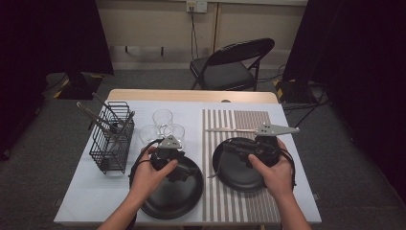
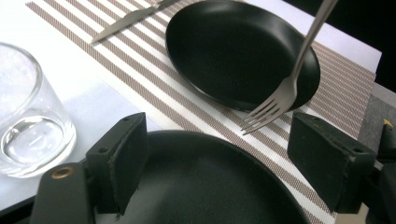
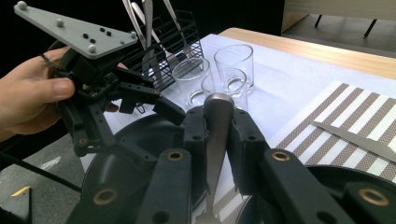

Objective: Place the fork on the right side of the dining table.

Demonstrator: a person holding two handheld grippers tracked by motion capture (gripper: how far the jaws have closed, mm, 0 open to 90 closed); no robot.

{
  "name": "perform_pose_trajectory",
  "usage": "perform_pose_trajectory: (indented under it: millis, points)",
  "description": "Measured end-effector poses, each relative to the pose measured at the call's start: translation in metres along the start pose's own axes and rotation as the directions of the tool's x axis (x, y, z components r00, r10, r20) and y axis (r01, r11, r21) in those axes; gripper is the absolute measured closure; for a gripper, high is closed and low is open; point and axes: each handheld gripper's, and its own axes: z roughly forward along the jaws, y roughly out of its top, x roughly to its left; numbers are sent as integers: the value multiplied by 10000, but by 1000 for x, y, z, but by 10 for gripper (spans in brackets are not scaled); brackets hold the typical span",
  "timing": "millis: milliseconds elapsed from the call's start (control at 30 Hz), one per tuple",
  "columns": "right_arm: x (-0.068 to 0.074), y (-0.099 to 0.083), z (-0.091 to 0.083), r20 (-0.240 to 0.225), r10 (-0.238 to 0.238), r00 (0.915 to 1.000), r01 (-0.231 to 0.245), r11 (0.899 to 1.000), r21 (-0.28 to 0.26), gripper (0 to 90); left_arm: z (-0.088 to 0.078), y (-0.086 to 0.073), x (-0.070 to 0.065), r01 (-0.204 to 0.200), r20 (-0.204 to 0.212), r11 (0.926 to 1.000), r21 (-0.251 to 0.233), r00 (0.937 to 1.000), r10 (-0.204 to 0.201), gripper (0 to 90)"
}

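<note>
On the table, a wire basket [image 1: 113, 137] holding utensils stands at the left; three glasses [image 1: 163, 128] sit just right of it. One plate [image 1: 186, 199] lies before the glasses — another [image 1: 232, 172] on the striped mat [image 1: 239, 120], with what seems a knife [image 1: 230, 130] behind.

grey carpet floor [image 1: 57, 143], black folding chair [image 1: 234, 64] behind the table, beige wall [image 1: 143, 24], dark curtains [image 1: 43, 38]
</note>
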Motion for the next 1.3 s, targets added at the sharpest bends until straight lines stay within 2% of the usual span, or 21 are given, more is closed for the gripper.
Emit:
perform_pose_trajectory:
  millis: [667, 767, 933, 1000, 1167, 1300]
  points:
    - [9, -19, -5, -383, -82, 9992, 97, 9992, 390, 788, 5, -12, 6, 290, 67, 9995, 116, 9996, -290, 202]
    - [9, -22, -6, -402, -43, 9992, 59, 9992, 404, 788, 5, -12, 6, 186, 25, 9996, 227, 9998, -186, 202]
    - [9, -27, -7, -471, -18, 9989, 37, 9991, 415, 787, 7, -13, 6, 275, 46, 9995, 173, 9996, -276, 202]
    - [10, -29, -7, -575, -83, 9983, 108, 9990, 433, 787, 8, -12, 7, 141, -45, 9995, 282, 9999, -140, 201]
    - [11, -33, -6, -542, -126, 9985, 154, 9986, 498, 787, 9, -13, 8, 280, 79, 9994, 187, 9996, -282, 201]
    - [9, -37, -7, -563, -82, 9984, 114, 9983, 566, 787, 8, -13, 10, 227, -11, 9995, 232, 9997, -226, 201]
